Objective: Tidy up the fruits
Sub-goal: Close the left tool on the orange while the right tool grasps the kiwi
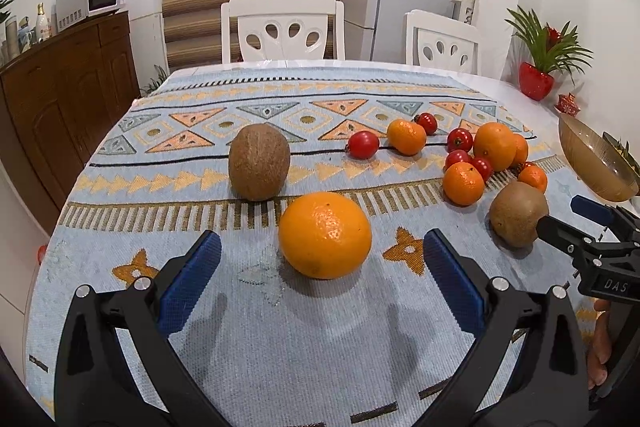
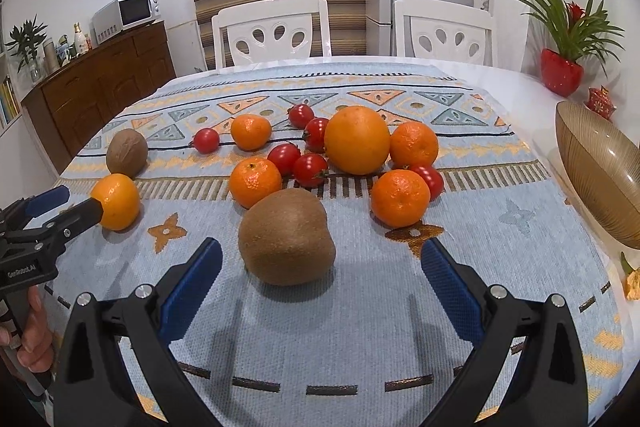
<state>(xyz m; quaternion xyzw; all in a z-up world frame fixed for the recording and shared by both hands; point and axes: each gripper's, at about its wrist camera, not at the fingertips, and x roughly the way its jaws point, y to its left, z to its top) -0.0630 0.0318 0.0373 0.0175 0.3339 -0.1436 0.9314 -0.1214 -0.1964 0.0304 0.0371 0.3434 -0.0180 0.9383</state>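
Left wrist view: the left tool [image 1: 322,261] stands released, its two blue pads spread wide above the patterned cloth [image 1: 304,327] on the bench; a large orange [image 1: 325,235] sits on the cloth just ahead of the gap, nearer the 1 o'clock side, touching neither pad; a brown kiwi [image 1: 259,163] lies beyond it at 11 o'clock; at 2 o'clock a cluster of small oranges [image 1: 463,183], cherry tomatoes [image 1: 363,144] and a second big orange [image 1: 495,146] sits close together; a second kiwi [image 1: 519,214] rests at 3 o'clock, with a finger of the right tool [image 1: 576,227] just at its right side; an amber glass bowl [image 1: 592,163] stands at the far right edge; two white chairs [image 1: 282,29] stand behind the bench

Right wrist view: the right tool [image 2: 322,263] is likewise released, pads wide apart; the kiwi [image 2: 286,237] lies just ahead between them, touching neither; past it at 12 o'clock the big orange [image 2: 357,140] sits amid small oranges [image 2: 400,198] and tomatoes [image 2: 310,169]; at 9 o'clock the left tool [image 2: 76,205] reaches in, held by a hand [image 2: 34,337], its dark finger against the large orange [image 2: 116,201]; the other kiwi [image 2: 127,153] lies just behind that orange; the bowl [image 2: 600,175] stands at 3 o'clock beside the cloth
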